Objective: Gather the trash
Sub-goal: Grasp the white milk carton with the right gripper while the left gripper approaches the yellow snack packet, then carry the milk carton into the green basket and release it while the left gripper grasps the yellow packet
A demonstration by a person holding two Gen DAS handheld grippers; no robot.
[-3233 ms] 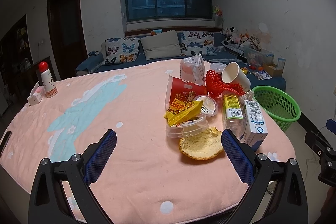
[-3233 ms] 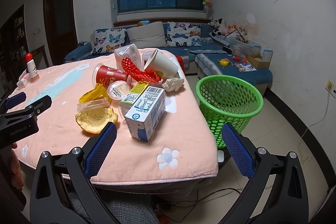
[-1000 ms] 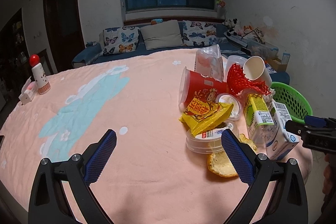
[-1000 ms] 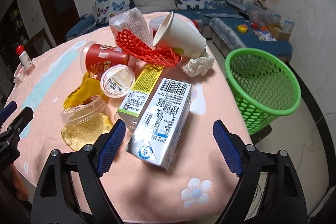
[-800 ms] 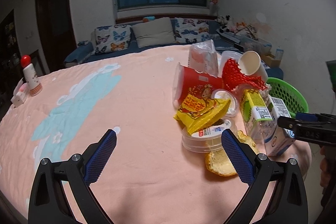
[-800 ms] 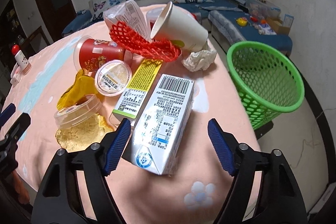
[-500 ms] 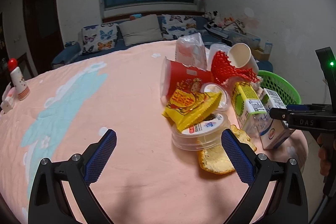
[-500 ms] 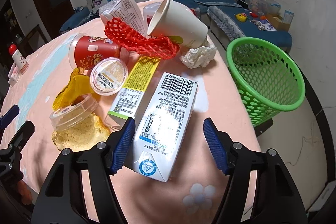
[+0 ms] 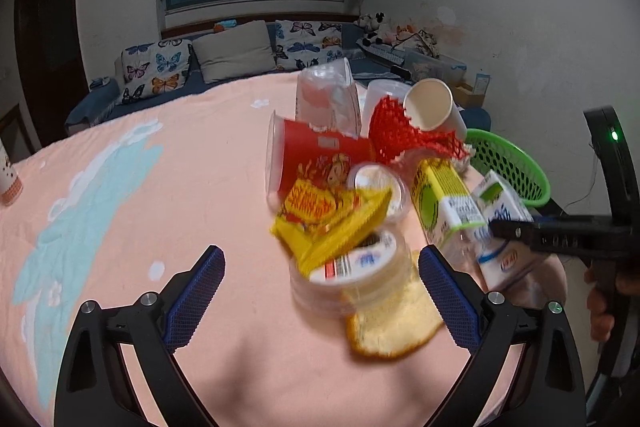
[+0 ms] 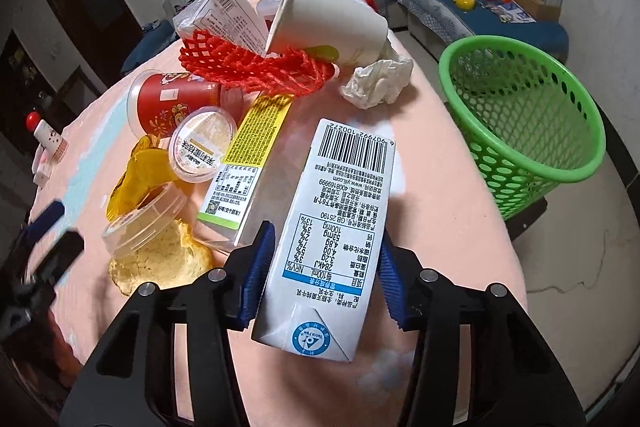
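A white milk carton [image 10: 336,219] lies on the pink table [image 10: 440,211], and my right gripper [image 10: 324,267] is shut on its near end. The carton also shows in the left wrist view [image 9: 500,223], with the right gripper's dark finger [image 9: 560,237] across it. My left gripper [image 9: 320,287] is open and empty, with a clear plastic tub [image 9: 352,275], a yellow snack bag [image 9: 332,219] and a bread piece [image 9: 392,323] between its fingers' line. A green mesh basket [image 10: 520,115] stands off the table's right side.
The pile holds a red cup [image 10: 172,99], red foam netting [image 10: 256,67], a paper cup [image 10: 328,19], crumpled tissue [image 10: 380,83], a yellow-green box [image 10: 248,163] and a lidded cup [image 10: 200,147]. A red-capped bottle [image 10: 44,135] stands far left. A sofa [image 9: 224,59] is behind.
My right gripper has closed in on the milk carton and now grips it. My left gripper has moved closer to the plastic tub and snack bag.
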